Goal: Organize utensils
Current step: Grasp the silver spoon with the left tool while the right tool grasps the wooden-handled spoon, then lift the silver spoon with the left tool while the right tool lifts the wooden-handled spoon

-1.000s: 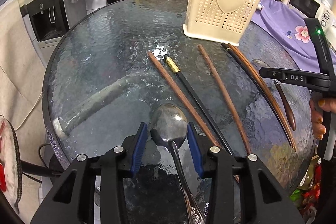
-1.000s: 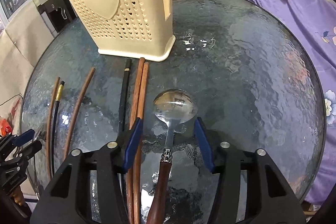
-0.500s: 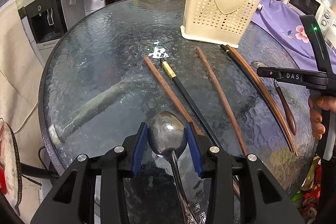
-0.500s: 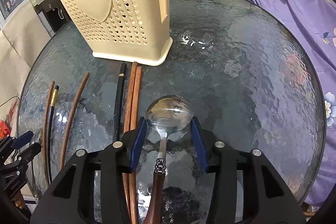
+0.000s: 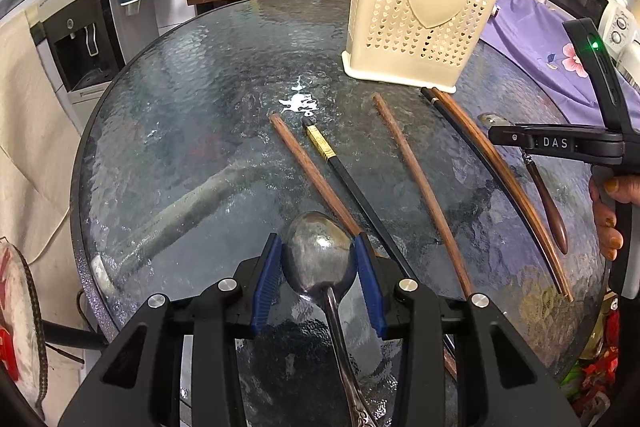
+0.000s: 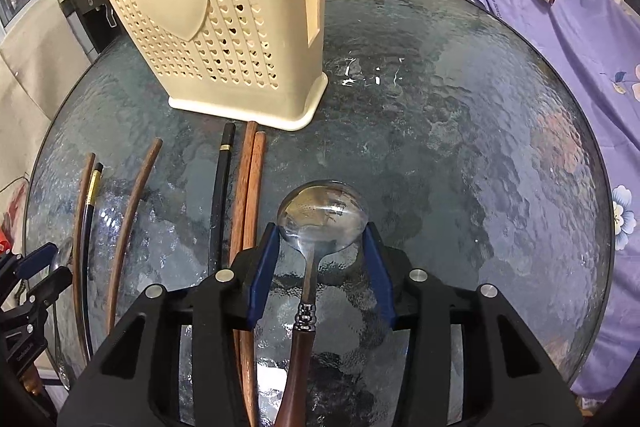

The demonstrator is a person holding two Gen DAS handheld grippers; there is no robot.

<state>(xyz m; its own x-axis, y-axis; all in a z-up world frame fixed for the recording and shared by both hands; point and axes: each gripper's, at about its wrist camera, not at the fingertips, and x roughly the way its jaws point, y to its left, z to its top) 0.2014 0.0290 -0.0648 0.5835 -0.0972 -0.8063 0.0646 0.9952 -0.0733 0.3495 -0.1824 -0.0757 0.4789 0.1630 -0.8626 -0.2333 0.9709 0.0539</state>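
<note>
Two tools (image 5: 320, 267) (image 6: 322, 259) each clamp a spoon (image 5: 318, 255) (image 6: 322, 215)

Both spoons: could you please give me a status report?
Left claw shut on metal spoon. Right claw just closed on wooden-handled spoon. Chopsticks lie close alongside; neither spoon in holder.

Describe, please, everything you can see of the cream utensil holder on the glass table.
The cream utensil holder is a tall plastic basket, its walls pierced with small heart-shaped holes, a raised heart on the front, a spoon-shaped relief on the side and a dark JIANHAO label near the rim. It stands upright on the round glass table. One brown stick pokes out of its top. The chopsticks end just short of its base.
</note>
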